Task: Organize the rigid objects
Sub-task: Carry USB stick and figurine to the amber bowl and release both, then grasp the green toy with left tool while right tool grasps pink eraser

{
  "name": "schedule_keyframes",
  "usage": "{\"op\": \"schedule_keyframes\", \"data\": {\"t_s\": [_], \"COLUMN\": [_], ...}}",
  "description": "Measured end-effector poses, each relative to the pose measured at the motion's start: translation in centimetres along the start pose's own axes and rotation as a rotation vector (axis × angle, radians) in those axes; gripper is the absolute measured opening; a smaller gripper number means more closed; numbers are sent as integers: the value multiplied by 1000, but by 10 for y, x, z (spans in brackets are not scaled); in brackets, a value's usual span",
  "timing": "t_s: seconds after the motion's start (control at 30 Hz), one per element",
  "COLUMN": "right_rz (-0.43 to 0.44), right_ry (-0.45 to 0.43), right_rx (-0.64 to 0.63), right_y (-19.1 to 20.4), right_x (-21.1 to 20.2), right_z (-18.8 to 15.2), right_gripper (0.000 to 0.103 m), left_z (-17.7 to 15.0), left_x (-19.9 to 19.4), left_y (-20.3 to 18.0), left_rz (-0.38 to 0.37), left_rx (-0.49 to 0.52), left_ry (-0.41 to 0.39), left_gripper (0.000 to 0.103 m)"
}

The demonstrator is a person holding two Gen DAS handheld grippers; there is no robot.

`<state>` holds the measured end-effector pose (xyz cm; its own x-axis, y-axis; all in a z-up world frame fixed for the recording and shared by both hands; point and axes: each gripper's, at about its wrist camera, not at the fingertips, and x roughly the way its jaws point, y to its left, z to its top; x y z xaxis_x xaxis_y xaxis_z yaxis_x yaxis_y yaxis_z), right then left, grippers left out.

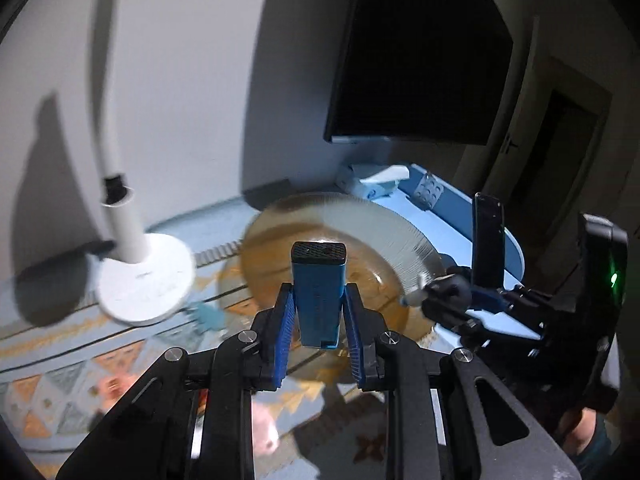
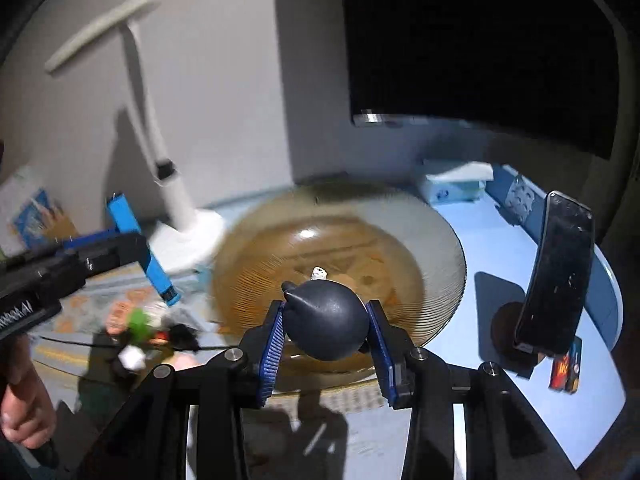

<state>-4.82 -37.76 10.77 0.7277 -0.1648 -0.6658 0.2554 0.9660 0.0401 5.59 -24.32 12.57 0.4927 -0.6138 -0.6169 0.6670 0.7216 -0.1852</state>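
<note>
My left gripper [image 1: 319, 300] is shut on a blue rectangular device [image 1: 319, 292] with a black grille end, held upright over the near rim of an amber glass bowl [image 1: 312, 224]. It also shows in the right wrist view [image 2: 138, 248] at the left. My right gripper [image 2: 326, 316] is shut on a black rubber air-blower bulb [image 2: 326, 324] with a white nozzle, held above the same bowl [image 2: 340, 248]. In the left wrist view the bulb [image 1: 446, 290] and right gripper sit at the right of the bowl.
A white desk lamp [image 1: 144, 276] stands left of the bowl. A phone on a stand [image 2: 556, 272] stands at the right on the light-blue table [image 2: 500, 248]. A tissue pack [image 2: 456, 184] and a grey brick [image 1: 430, 192] lie at the back. Small toys [image 2: 140, 332] lie on a patterned mat.
</note>
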Motion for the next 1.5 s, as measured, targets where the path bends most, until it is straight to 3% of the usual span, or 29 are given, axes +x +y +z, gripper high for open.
{"op": "schedule_keyframes", "data": {"t_s": [0.17,0.33,0.7,0.73,0.77,0.8,0.83,0.97,1.2,1.33,1.5], "right_rz": [-7,-9,19,17,21,18,14,-5,70,129,168], "right_ry": [71,126,174,177,181,179,167,74,-41,-80,-117], "right_rx": [-35,-76,-81,-83,-80,-75,-68,-11,148,142,55], "right_y": [-11,-13,-15,-15,-16,-17,-18,-37,-66,-47,6], "right_x": [34,56,68,68,65,63,58,15,-57,-87,-114], "right_z": [-3,-13,-15,-15,-15,-15,-15,-11,-7,-7,-8], "right_gripper": [39,39,39,40,42,53,63,66,70,77,80], "left_z": [0,-13,-22,-22,-22,-21,-21,-17,-19,-29,-55], "left_x": [61,93,116,115,113,110,103,55,-56,-119,-191], "left_y": [-6,-13,-19,-19,-17,-16,-14,-1,40,64,93], "left_rz": [-35,-31,-30,-33,-38,-39,-42,-19,11,66,158], "left_rx": [-13,-7,11,9,5,-2,-9,-17,-94,-143,-198], "left_ry": [59,120,196,202,205,203,196,112,-63,-149,-232], "left_gripper": [21,21,22,23,36,45,48,65,67,68,68]}}
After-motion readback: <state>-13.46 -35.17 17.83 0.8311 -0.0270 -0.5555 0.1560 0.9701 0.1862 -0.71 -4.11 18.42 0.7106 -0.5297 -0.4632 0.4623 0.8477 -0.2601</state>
